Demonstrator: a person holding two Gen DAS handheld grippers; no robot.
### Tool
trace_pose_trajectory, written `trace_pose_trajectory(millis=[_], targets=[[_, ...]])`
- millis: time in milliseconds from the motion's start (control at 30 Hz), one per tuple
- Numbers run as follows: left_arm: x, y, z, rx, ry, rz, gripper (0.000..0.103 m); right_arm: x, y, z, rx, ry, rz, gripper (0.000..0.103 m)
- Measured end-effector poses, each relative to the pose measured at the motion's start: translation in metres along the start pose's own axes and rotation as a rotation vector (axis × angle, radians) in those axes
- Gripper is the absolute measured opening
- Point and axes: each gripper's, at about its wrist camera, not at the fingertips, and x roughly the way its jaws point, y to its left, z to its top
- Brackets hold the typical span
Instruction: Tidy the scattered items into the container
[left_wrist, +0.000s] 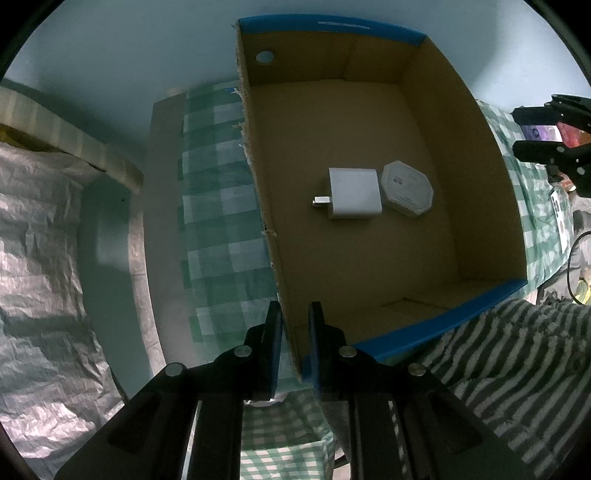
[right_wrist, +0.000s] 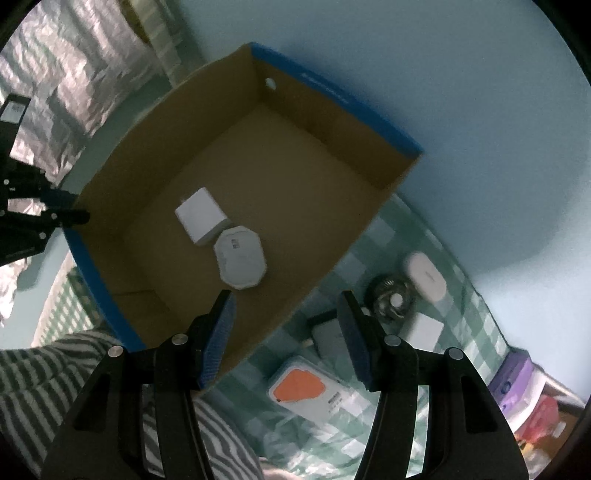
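Nearest us, our left gripper (left_wrist: 295, 343) is clenched on the near corner of the box (left_wrist: 476, 184), one finger outside the wall and one inside. Our right gripper (right_wrist: 286, 332) hangs above the box's right wall with its jaws released and nothing between them. A striped sleeve (left_wrist: 509, 354) lies against the blue near rim.

Farther in, on the box floor, a white charger (left_wrist: 354, 198) and a white octagonal case (left_wrist: 406, 187) lie touching each other.

Right of the box, on the checked cloth (right_wrist: 391, 236), an orange-and-white pack (right_wrist: 308, 393), a grey item (right_wrist: 327, 338), a white cube (right_wrist: 426, 332), a dark round piece (right_wrist: 389, 299) and a white oval case (right_wrist: 424, 277) lie scattered.
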Motion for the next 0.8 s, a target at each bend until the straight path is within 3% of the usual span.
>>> trace_pose_trajectory(millis=[367, 800], targets=[[0.000, -0.003, -0.001, 0.014, -0.007, 0.000, 0.016, 0.004, -0.045, -0.037, 0.111, 0.039, -0.003, 0.057], [0.002, -0.004, 0.001, 0.031, -0.001, 0.003, 0.018, 0.059, -0.082, -0.091, 0.281, 0.136, 0.063, 0.057]])
